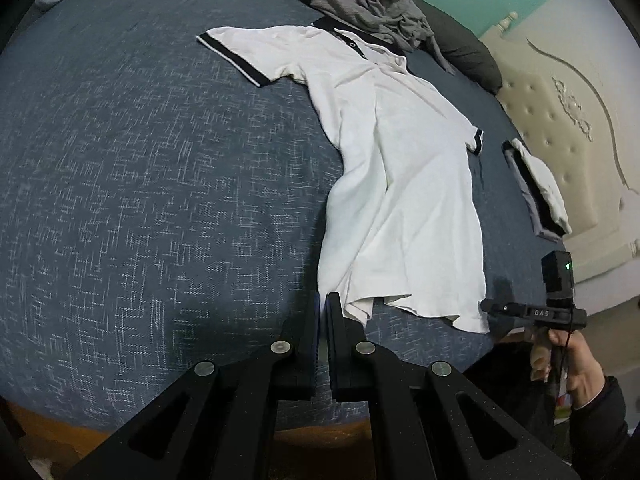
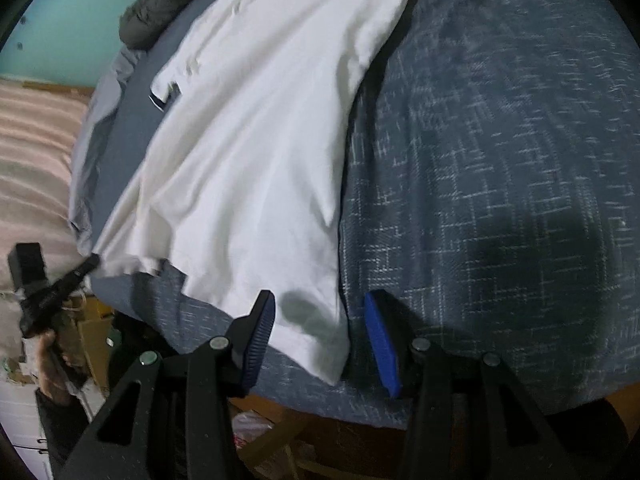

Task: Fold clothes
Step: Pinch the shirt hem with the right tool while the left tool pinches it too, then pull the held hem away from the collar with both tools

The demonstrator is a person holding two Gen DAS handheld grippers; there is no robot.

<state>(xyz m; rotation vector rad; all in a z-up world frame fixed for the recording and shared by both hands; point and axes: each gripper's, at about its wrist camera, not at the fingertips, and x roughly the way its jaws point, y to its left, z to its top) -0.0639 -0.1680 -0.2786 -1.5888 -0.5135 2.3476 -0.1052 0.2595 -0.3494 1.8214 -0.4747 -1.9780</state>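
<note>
White polo [image 1: 404, 168] spread flat on blue bed [image 1: 160, 184], running from upper centre of left view down to lower centre; collar at top, hem at bottom. Black-trimmed sleeve out toward upper left, other sleeve tucked at right edge. Grey clothes heap [image 1: 372, 4] at top centre, just beyond collar. Folded stack [image 1: 540, 188] at right of frame, apart from polo, near headboard [image 1: 568, 120]. Left gripper [image 1: 323, 320] clenched, nothing between fingers, tips just beside hem corner at bottom centre. Right gripper [image 2: 318, 332] released, blue pads [image 2: 382, 344] wide apart, straddling polo's hem corner in lower centre of right view; contact with cloth unclear. Hand [image 1: 576, 364] on right gripper's handle at lower right of left view.
</note>
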